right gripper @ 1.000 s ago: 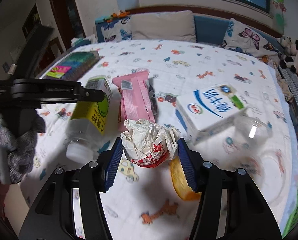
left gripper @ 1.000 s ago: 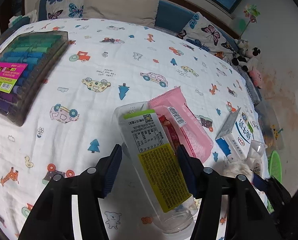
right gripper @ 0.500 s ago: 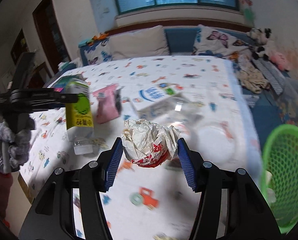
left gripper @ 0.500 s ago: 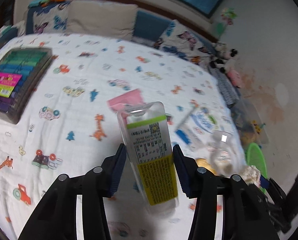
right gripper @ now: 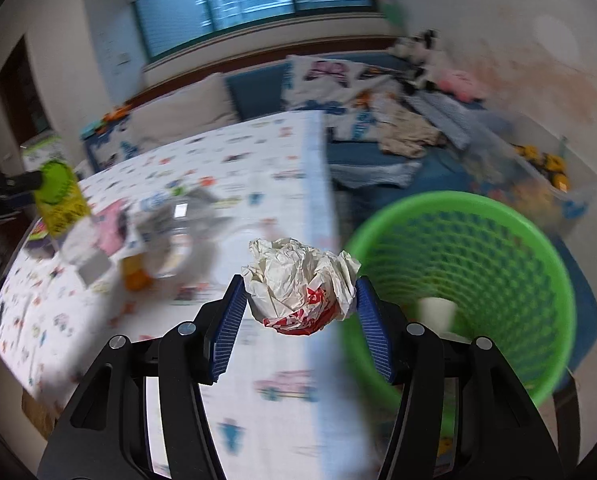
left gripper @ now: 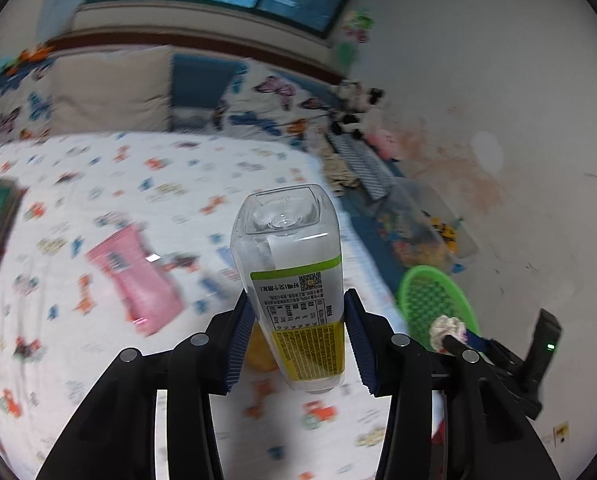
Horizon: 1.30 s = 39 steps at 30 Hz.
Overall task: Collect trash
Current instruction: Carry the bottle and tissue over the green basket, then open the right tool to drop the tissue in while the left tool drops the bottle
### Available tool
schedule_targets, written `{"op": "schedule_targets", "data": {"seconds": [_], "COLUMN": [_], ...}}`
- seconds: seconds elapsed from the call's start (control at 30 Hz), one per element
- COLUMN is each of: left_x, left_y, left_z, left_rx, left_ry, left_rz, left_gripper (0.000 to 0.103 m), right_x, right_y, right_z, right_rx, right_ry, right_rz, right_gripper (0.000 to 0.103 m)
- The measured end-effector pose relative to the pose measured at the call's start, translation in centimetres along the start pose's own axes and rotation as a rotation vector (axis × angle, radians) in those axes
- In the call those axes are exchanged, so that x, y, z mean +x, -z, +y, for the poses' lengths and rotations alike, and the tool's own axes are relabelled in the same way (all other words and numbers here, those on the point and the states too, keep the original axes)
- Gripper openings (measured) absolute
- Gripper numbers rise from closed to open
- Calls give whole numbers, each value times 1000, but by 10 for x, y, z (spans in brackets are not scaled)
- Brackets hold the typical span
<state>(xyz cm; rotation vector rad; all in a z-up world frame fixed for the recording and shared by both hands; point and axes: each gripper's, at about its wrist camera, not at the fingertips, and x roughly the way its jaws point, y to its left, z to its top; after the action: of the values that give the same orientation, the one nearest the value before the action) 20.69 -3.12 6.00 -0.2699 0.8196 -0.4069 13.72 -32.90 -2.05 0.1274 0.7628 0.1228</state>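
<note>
A: Grippers both tilt downward over the bed. The left gripper (left gripper: 296,344) clamps a clear plastic bottle (left gripper: 294,280) with a green-and-yellow label, base pointing away; its jaws have just been closing on it.

B: And the right one?

A: The right gripper (right gripper: 300,320) pinches a crumpled paper wrapper (right gripper: 300,286) between its blue pads.

B: Where is the bed's edge?

A: The patterned bedsheet (right gripper: 258,176) ends just right of the wrapper. Past that edge stands the green basket (right gripper: 498,240) on the floor, its mouth open and unobstructed, a white cup (right gripper: 436,312) inside.

B: Other trash?

A: A pink packet (left gripper: 138,276) lies on the sheet, left of the bottle.
</note>
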Motion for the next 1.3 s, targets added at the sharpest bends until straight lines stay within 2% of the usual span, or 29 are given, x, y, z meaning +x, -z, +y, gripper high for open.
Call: {"op": "schedule_targets", "data": {"seconds": [0.33, 0.5, 0.63, 0.97, 1.3], "left_x": [48, 73, 96, 153, 204], "left_y": [-12, -12, -9, 11, 33], "left_z": [-101, -150, -175, -219, -237], "left_rx": [129, 194, 222, 287, 336], "left_ry": [124, 162, 179, 169, 110], "left_rz": [39, 50, 73, 144, 193], "left_gripper": [44, 44, 44, 44, 44], "right_x": [2, 3, 0, -29, -43], "right_y": [16, 24, 27, 40, 55], "right_z": [-91, -115, -128, -147, -161], "right_rx": [136, 185, 214, 244, 281], "right_ry": [122, 143, 139, 146, 145], "right_rz": [40, 48, 43, 0, -10], "right_gripper": [60, 67, 70, 70, 71]}}
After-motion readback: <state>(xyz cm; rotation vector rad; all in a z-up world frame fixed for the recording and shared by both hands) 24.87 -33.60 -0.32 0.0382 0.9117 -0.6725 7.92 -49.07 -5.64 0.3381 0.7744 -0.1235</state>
